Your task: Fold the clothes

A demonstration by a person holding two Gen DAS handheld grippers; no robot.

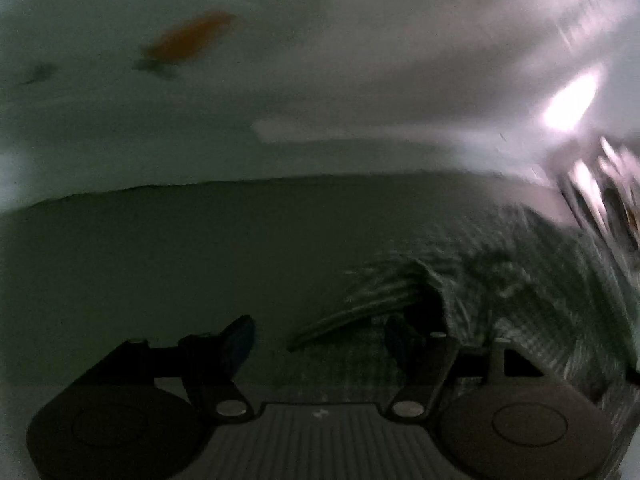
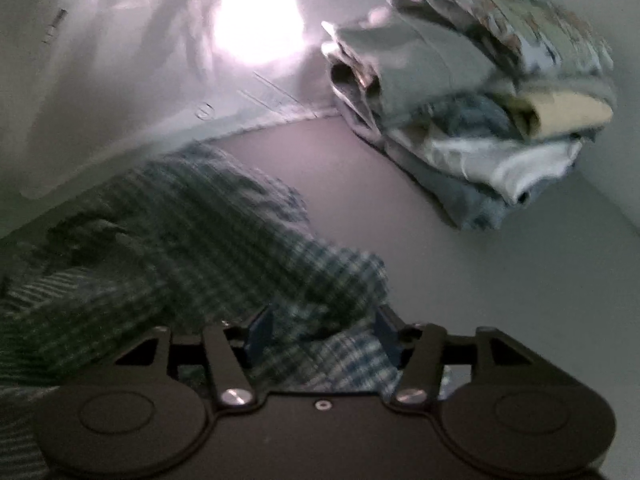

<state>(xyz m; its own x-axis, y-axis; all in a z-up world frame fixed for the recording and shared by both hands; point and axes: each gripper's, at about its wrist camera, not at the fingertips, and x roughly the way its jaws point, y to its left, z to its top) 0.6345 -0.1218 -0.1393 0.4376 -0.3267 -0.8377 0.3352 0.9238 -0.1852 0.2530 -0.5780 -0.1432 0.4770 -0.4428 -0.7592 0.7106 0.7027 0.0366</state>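
A blue-and-white checked garment [image 2: 192,232] lies crumpled on the grey table [image 2: 500,300], running from the left to under my right gripper [image 2: 324,332]. The right jaws are open, with a bunched part of the checked cloth lying between them. In the left wrist view the same checked garment [image 1: 500,292] lies at the right, blurred. My left gripper [image 1: 320,336] is open; its right finger [image 1: 404,340] is at a raised fold of the cloth, its left finger [image 1: 240,340] over bare table.
A stack of folded clothes [image 2: 472,108] stands at the back right of the table, against a white wall [image 2: 120,60] with a bright light patch. In the left wrist view the wall [image 1: 320,60] carries a blurred orange mark [image 1: 188,40].
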